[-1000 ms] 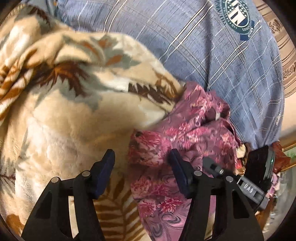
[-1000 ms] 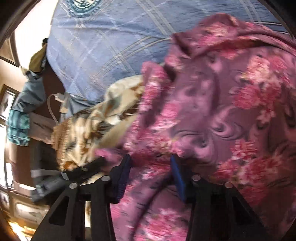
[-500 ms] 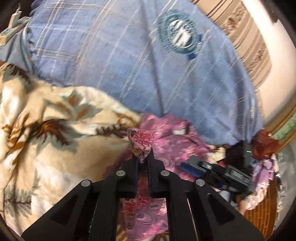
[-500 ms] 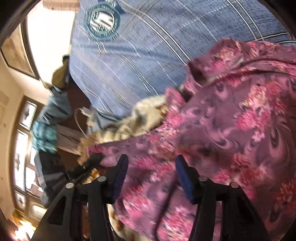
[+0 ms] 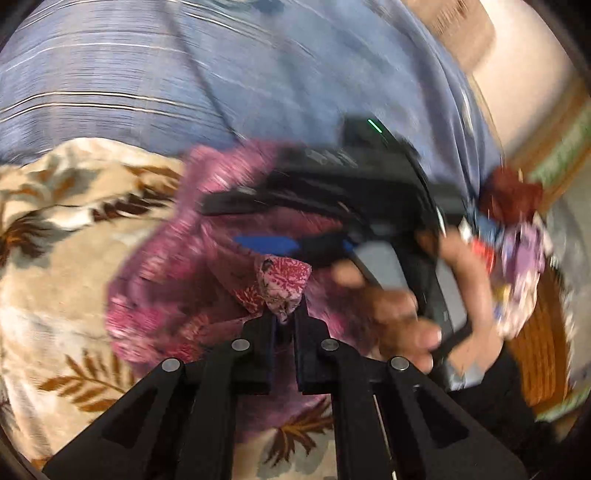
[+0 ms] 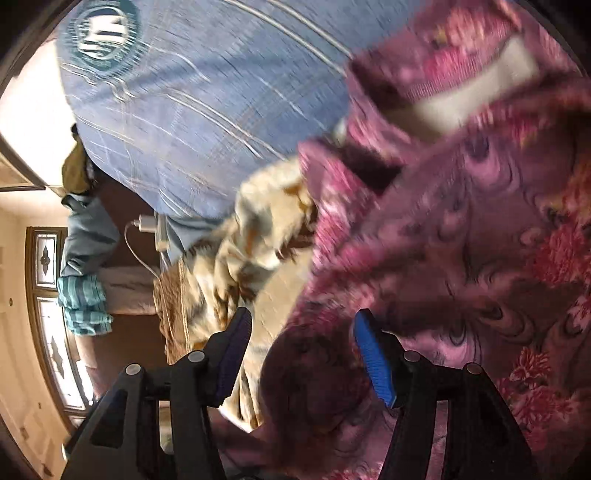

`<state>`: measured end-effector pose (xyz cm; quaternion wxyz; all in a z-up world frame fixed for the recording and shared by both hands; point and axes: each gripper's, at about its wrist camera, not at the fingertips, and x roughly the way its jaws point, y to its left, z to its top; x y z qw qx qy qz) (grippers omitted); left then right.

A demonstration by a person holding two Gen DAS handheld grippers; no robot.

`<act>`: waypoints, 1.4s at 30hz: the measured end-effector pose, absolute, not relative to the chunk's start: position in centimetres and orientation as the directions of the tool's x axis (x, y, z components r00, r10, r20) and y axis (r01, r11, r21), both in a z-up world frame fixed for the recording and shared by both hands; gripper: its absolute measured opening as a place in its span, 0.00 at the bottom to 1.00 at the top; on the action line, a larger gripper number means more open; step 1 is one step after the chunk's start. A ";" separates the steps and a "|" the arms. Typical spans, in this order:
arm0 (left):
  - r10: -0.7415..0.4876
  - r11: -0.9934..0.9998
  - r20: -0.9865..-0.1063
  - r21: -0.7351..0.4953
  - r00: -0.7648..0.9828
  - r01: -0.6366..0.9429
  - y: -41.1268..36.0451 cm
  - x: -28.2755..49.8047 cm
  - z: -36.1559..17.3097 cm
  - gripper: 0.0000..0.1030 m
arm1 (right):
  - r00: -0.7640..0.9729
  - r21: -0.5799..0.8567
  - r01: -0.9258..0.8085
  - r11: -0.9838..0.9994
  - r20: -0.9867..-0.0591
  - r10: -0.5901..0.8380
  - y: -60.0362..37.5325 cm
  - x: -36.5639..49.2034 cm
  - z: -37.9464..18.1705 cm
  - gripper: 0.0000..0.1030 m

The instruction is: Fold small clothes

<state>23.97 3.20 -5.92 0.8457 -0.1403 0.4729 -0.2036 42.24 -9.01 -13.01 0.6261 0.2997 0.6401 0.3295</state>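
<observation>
A purple-pink floral garment (image 5: 166, 273) lies crumpled on a beige leaf-print blanket (image 5: 55, 240). My left gripper (image 5: 283, 314) is shut on a bunched corner of the garment and holds it up. My right gripper (image 6: 301, 332) is open, its blue-padded fingers (image 6: 373, 354) spread over the garment's edge (image 6: 461, 240), which fills the right of the right wrist view. The right gripper also shows, blurred, in the left wrist view (image 5: 295, 245), above the garment, with the hand that holds it.
A blue plaid cushion (image 5: 184, 74) with a round emblem (image 6: 103, 33) lies behind the blanket. A wicker basket (image 5: 532, 339) with colourful clothes stands at the right. A charger and cable (image 6: 147, 229) and a striped cloth (image 6: 83, 310) are at the left.
My left gripper closed on a garment corner and lifted it. My right gripper opened, let go of the garment and swung across above it. Both views are now motion-blurred.
</observation>
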 end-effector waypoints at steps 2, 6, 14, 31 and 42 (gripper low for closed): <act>-0.481 0.876 -0.750 -0.428 0.453 0.222 2.4 23.8 -6.4 0.05 | -0.076 0.762 -0.052 0.645 -0.647 0.758 -9.0 42.0 -13.7 0.59; -0.452 0.892 -0.773 -0.386 0.446 0.235 1.3 23.4 -7.1 0.05 | -0.128 0.695 -0.062 0.716 -0.717 0.685 -8.6 41.7 -16.1 0.38; -0.494 0.856 -0.632 -0.472 0.597 0.209 5.0 22.0 -3.6 0.05 | 0.044 0.769 -0.048 0.638 -0.636 0.770 -12.2 40.8 -12.8 0.13; -0.093 0.945 -0.804 -0.257 0.587 -0.201 13.6 37.9 -10.3 0.06 | 0.327 0.795 -0.122 0.594 -0.533 0.781 -9.9 48.8 -8.7 0.08; -0.203 0.901 -0.774 -0.387 0.599 -0.195 14.9 32.2 -5.0 0.57 | 0.482 0.640 -0.261 0.723 -0.562 0.672 -18.2 39.3 -2.8 0.61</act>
